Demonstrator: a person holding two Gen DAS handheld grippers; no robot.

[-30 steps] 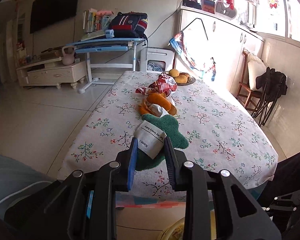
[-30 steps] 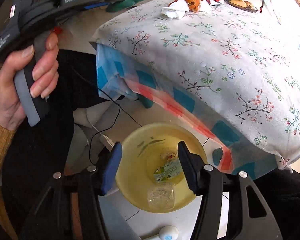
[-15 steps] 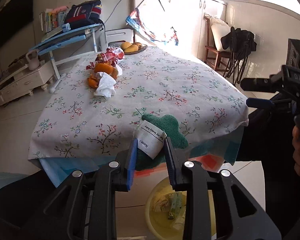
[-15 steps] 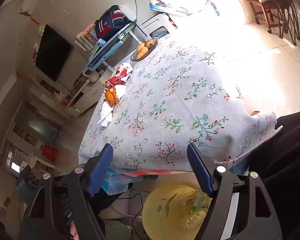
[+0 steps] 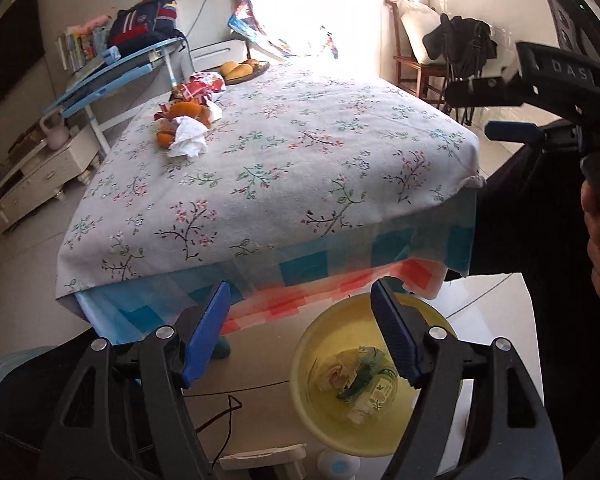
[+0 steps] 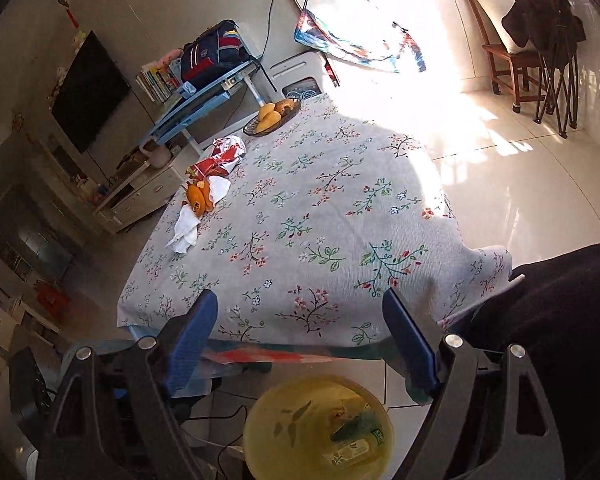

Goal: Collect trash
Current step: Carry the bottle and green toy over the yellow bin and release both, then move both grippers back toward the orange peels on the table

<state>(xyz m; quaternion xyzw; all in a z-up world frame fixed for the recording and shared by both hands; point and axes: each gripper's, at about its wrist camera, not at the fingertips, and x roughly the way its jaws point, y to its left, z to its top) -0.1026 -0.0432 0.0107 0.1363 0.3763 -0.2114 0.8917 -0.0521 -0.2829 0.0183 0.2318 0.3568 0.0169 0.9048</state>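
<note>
My left gripper (image 5: 300, 330) is open and empty above the yellow bin (image 5: 320, 420) on the floor by the table's near edge. A green item with other trash (image 5: 356, 376) lies inside the bin. My right gripper (image 6: 300, 338) is open and empty over the table's near edge, with the yellow bin (image 6: 284, 432) below it. More trash lies far across the table: a crumpled white tissue (image 5: 188, 142), orange peels (image 5: 184, 111) and a red-and-white wrapper (image 5: 204, 82). The same pile shows in the right wrist view (image 6: 204, 192).
The table has a floral cloth (image 5: 300, 152) over a checked one. A plate of fruit (image 5: 242, 69) sits at the far end. A cable (image 5: 220, 412) runs on the floor by the bin. A chair with dark clothing (image 5: 460, 52) stands at the right. The right gripper's body shows in the left wrist view (image 5: 548, 80).
My left gripper has opened and dropped the green item with the white label into the bin. Both grippers have shifted over the bin at the table's edge.
</note>
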